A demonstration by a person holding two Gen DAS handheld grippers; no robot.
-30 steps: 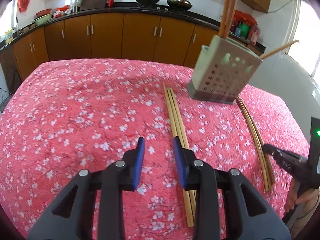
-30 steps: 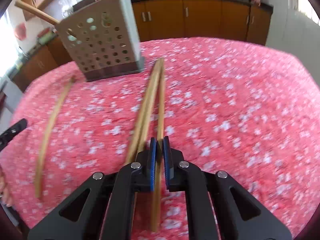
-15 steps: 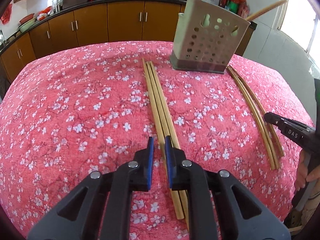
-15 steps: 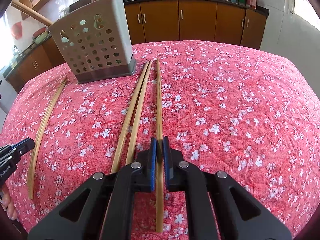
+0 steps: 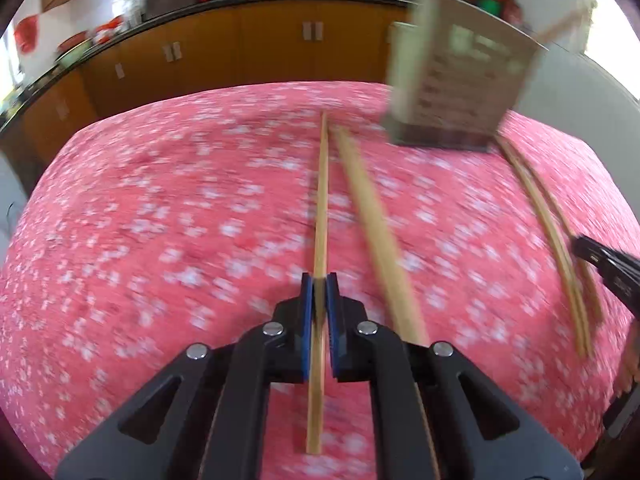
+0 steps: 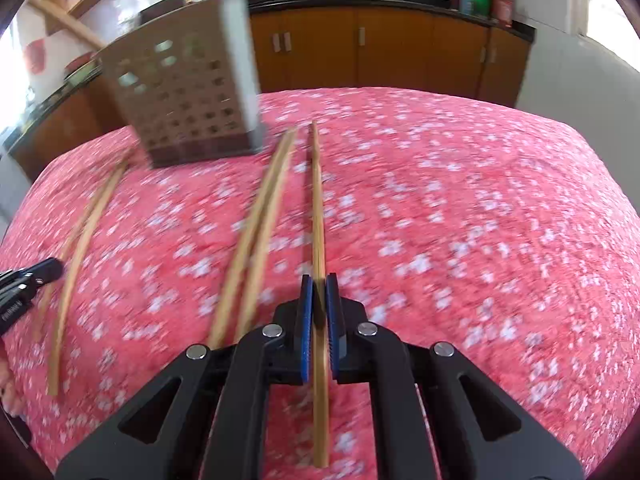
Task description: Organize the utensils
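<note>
In the left wrist view my left gripper [image 5: 320,280] is shut on a wooden chopstick [image 5: 321,200] that runs straight ahead over the red flowered cloth. Two more chopsticks [image 5: 376,232] lie just right of it. The perforated beige utensil holder [image 5: 456,80] stands at the far right with sticks in it. In the right wrist view my right gripper [image 6: 319,280] is shut on another chopstick [image 6: 317,200], with a pair of chopsticks [image 6: 260,232] to its left. There the holder [image 6: 184,92] stands at the far left.
The cloth-covered table [image 5: 160,220] drops off at its rounded edges. Brown kitchen cabinets [image 5: 224,48] line the wall behind. The right gripper's tip [image 5: 600,260] shows beside chopsticks [image 5: 552,232] at the right; the left gripper's tip [image 6: 32,280] shows beside chopsticks [image 6: 84,240].
My left gripper came over the leftmost of three chopsticks and shut on it; that stick now lies apart from the other two. The right gripper stayed shut on its chopstick.
</note>
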